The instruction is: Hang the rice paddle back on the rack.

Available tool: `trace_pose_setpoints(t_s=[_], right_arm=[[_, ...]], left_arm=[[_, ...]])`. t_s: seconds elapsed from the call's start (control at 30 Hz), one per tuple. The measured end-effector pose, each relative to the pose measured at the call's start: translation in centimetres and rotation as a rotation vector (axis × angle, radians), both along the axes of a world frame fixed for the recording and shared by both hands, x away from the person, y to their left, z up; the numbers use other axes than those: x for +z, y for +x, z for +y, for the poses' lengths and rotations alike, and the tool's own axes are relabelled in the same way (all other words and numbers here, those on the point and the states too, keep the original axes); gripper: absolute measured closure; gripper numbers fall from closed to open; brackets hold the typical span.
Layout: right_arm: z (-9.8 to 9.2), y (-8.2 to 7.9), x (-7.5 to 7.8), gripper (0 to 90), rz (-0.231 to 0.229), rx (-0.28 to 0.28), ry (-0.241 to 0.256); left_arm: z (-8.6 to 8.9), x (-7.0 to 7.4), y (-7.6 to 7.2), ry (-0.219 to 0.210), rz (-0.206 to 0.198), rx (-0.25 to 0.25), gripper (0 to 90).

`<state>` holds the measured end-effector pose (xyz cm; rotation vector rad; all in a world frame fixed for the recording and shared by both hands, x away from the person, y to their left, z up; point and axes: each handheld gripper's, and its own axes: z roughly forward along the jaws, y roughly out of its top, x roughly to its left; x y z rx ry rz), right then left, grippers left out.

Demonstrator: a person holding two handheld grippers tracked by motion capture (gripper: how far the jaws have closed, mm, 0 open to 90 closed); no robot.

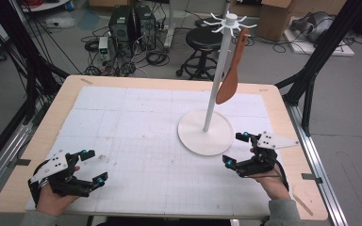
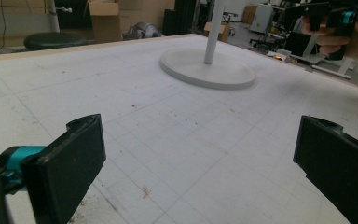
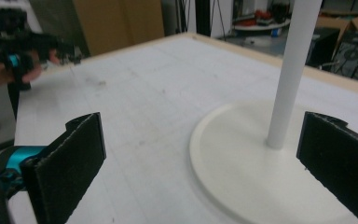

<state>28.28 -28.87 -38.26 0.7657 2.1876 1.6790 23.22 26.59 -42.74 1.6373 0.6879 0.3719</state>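
**Both grippers waiting wide beside the stand**

The right gripper is sitting with jaws spread wide and holding nothing, just beside the stand's round base. The wooden spatula is hanging up the pole beyond it, apparently from a hook. The left gripper, equally wide and unloaded, is resting well apart. Next, probably, the right one is reaching up for the spatula.

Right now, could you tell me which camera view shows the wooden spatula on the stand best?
The high view: the wooden spatula hangs from a hook at the top of the white stand, blade down. The two gripper views catch the stand's lower pole and round base, below where the spatula hangs.
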Motion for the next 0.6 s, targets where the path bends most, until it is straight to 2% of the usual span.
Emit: trace_pose_setpoints(t_s=[0.07, 0.17, 0.4, 0.6], right_arm=[[-0.2, -0.2, -0.5, 0.0, 0.014, -0.004, -0.014], [-0.8, -0.7, -1.2, 0.0, 0.019, -0.011, 0.004], [-1.5, -1.7, -2.3, 0.0, 0.033, -0.029, -0.008], [-2.9, -2.3, -3.4, 0.0, 0.042, -0.058, 0.033]], left_arm=[[0.1, 0.0, 0.0, 0.000, -0.003, 0.002, 2.6], [0.2, 0.1, -0.1, -0.005, -0.004, 0.003, 2.6], [0.1, 0.1, -0.1, -0.005, -0.009, -0.001, 2.6], [0.0, 0.1, -0.1, 0.003, -0.006, -0.006, 2.6]])
